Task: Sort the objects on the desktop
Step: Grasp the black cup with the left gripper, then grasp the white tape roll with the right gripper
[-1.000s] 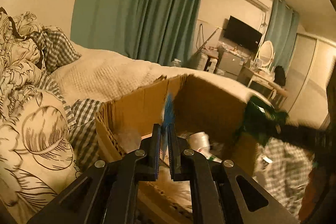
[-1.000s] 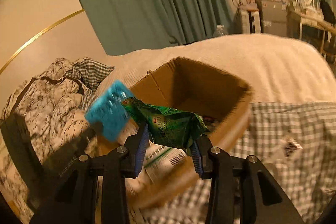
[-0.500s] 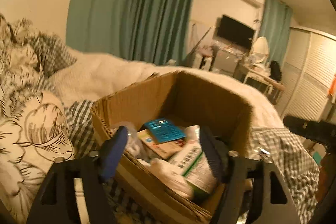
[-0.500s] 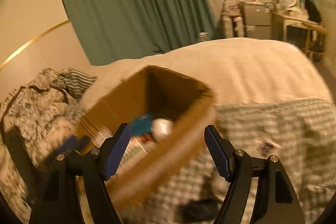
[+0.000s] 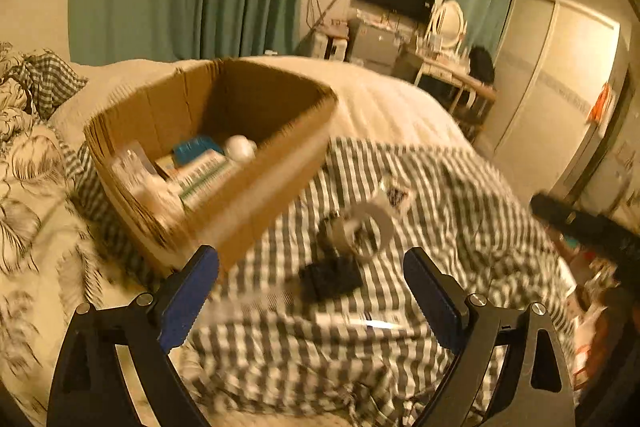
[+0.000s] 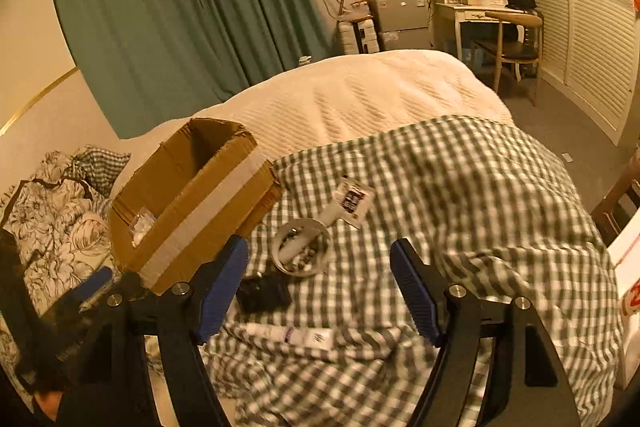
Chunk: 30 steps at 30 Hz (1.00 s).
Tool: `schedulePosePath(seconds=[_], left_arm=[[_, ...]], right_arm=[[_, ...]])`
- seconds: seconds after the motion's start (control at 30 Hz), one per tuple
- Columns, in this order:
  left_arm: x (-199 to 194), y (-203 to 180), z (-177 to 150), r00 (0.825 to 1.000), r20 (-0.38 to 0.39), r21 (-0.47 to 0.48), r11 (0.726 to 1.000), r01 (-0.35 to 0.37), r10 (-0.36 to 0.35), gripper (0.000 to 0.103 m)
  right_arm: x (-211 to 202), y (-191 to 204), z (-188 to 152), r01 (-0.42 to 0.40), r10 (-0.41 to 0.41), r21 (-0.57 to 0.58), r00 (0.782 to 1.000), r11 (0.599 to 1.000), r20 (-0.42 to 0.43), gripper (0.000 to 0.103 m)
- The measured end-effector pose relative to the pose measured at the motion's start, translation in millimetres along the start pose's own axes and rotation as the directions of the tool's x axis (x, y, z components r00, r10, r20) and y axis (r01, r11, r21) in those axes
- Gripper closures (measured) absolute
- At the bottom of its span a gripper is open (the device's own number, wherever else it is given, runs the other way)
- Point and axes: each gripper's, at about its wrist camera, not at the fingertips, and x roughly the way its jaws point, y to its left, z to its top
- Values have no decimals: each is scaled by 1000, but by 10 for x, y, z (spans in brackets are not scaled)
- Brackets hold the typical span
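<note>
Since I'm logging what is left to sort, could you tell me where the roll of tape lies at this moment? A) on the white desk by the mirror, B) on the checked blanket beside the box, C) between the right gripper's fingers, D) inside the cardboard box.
B: the roll of tape lies on the checked blanket, outside the cardboard box, and the right gripper is open and empty.
</note>
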Motion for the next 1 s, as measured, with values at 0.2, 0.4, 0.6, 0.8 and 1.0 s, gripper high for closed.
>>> schedulePosePath(seconds=[0.2, 0.4, 0.6, 0.8, 1.0], left_arm=[[199, -252, -299, 998, -59, 39, 999, -27, 29, 7], [494, -332, -349, 999, -45, 28, 999, -29, 30, 7], [1023, -422, -327, 996, -90, 47, 999, 23, -19, 6], [1761, -262, -372, 960, -275, -4, 998, -65, 62, 25], [1563, -129, -366, 981, -183, -73, 994, -82, 68, 25]], right_arm=[[-96, -130, -227, -26, 27, -48, 999, 999, 24, 23], [244, -380, -344, -18, 20, -60, 999, 998, 27, 21], [766, -688, -306, -57, 57, 21, 998, 998, -4, 21], [1171, -645, -263, -141, 143, 34, 989, 989, -50, 21], [1407, -408, -286, -157, 154, -11, 980, 988, -126, 19]])
